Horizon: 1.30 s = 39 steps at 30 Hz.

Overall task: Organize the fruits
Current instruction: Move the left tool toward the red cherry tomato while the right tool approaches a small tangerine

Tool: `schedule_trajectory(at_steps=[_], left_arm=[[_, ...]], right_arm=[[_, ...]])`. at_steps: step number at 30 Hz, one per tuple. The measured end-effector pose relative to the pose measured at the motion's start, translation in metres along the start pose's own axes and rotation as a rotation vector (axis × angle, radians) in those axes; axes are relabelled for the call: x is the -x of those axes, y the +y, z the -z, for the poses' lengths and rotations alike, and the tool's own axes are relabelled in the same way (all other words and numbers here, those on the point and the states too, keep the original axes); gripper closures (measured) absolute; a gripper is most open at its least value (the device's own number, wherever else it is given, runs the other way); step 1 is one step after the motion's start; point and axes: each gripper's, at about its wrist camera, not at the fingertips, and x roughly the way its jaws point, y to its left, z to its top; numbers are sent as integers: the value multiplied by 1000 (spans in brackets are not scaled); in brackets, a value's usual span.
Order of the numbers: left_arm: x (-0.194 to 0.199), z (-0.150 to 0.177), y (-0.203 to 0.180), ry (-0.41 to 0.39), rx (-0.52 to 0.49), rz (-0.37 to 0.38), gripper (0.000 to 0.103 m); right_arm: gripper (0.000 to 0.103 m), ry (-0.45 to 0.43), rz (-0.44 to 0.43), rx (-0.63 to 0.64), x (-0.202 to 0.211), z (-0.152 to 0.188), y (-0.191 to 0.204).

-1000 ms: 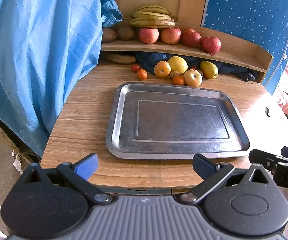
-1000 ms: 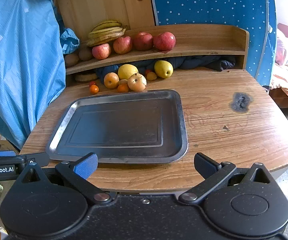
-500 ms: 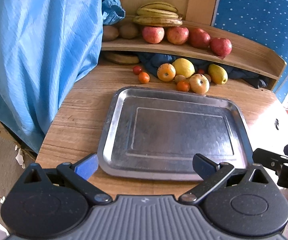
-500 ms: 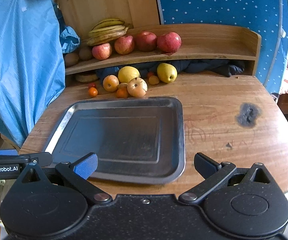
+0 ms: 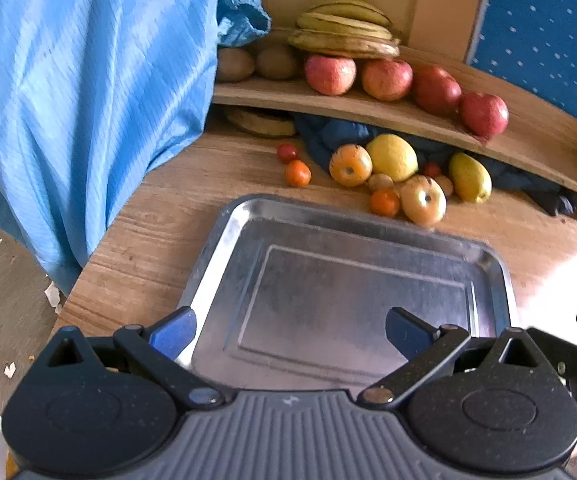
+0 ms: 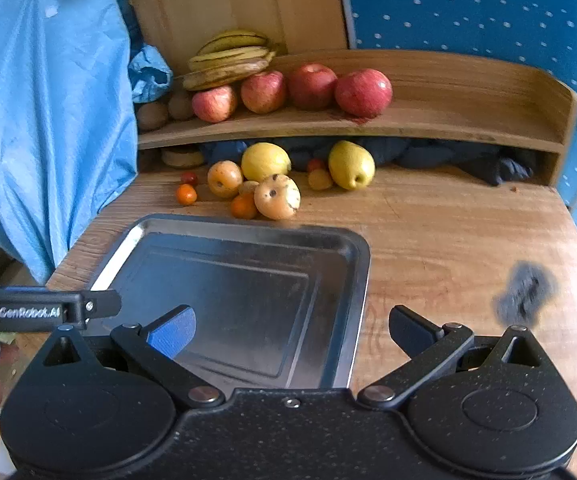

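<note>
An empty metal tray (image 5: 224,240) (image 6: 358,280) lies on the wooden table. Behind it is a loose pile of fruit: a yellow lemon (image 5: 391,157) (image 6: 265,161), a yellow pear (image 5: 469,177) (image 6: 351,165), a spotted apple (image 5: 423,200) (image 6: 277,197), an orange-coloured fruit (image 5: 350,165) (image 6: 225,179) and small tangerines (image 5: 298,173) (image 6: 186,194). Red apples (image 5: 386,79) (image 6: 362,92) and bananas (image 5: 344,30) (image 6: 228,58) sit on the shelf above. My left gripper (image 5: 288,330) is open over the tray's near edge. My right gripper (image 6: 290,330) is open over the tray's near right corner. Both are empty.
A blue cloth (image 5: 80,100) (image 6: 44,120) hangs at the left edge of the table. A dark cloth (image 6: 448,156) lies under the curved shelf (image 6: 468,120). A dark burn mark (image 6: 524,296) is on the table at the right. The left gripper's side (image 6: 40,310) shows in the right wrist view.
Both grippers have moved forward over the tray toward the fruit, which now looks closer. Both have stayed open and empty.
</note>
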Motion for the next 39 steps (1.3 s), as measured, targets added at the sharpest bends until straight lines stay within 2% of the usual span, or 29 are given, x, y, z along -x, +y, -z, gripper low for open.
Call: schedule_trajectory(at_steps=[10,18,22,34,39], left_arm=[[-13,-21,18,19,84,-76,1],[-35,-50,37,51,54,-86,0],[-48,-69,44,55,28,-52,0],[-107,-117,60,92,-86,121,0],[-131,-136,65,107,-87,156,1]], right_arm=[[0,5,-94,47,-15,-17,-13],[0,38,-120,42,-25,-16,3],[0,50,-115,35,-35,-20,20],[1,94,-57,32,-81,-33,82],[2,86,-15,56,-101,-46,103]])
